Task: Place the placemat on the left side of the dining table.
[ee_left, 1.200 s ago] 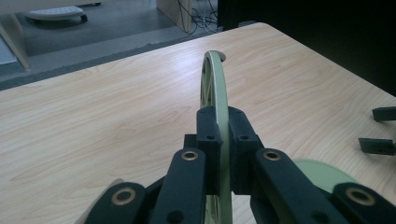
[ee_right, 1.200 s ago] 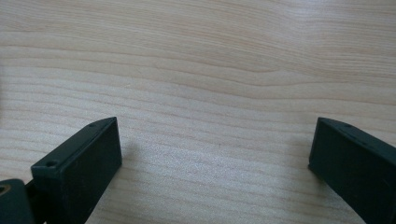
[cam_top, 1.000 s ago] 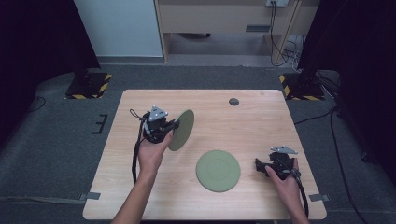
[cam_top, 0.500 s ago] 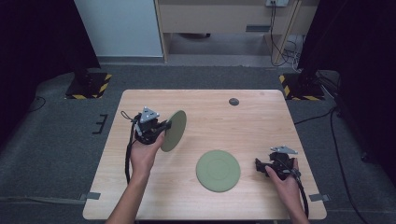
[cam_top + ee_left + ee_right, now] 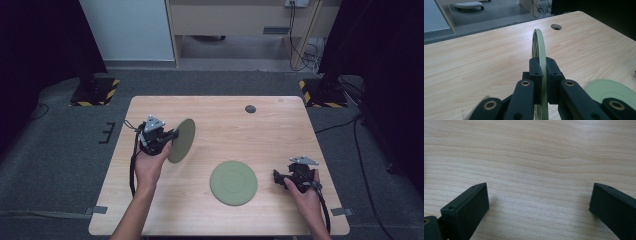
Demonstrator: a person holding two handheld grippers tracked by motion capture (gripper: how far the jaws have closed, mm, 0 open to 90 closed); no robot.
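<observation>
Green and thin, the raised plate stands on edge above the left half of the wooden worktop, pinched at its rim by the left gripper, whose jaws are pressed together on it; in the left gripper view the plate's edge runs straight up between the two black jaws. Compared with the high view a second ago, the left hand has carried this plate a short way toward the worktop's left edge, and the plate is no nearer the second green plate, which lies flat on the worktop near its front, between the two hands and well apart from the raised one. The flat plate has not shifted. The right gripper rests just beside the flat plate's right rim without touching it, and the right hand has kept its place; in the right gripper view its jaws stand spread with bare wood between them. A small dark cable hole marks the far side of the worktop. Judged from this arrangement, the work in hand is the carrying of the lifted plate, and its setting-down is not yet done; since the drift is away from the flat plate, stacking seems less likely at this stage than placing it apart, though the destination cannot be told.
</observation>
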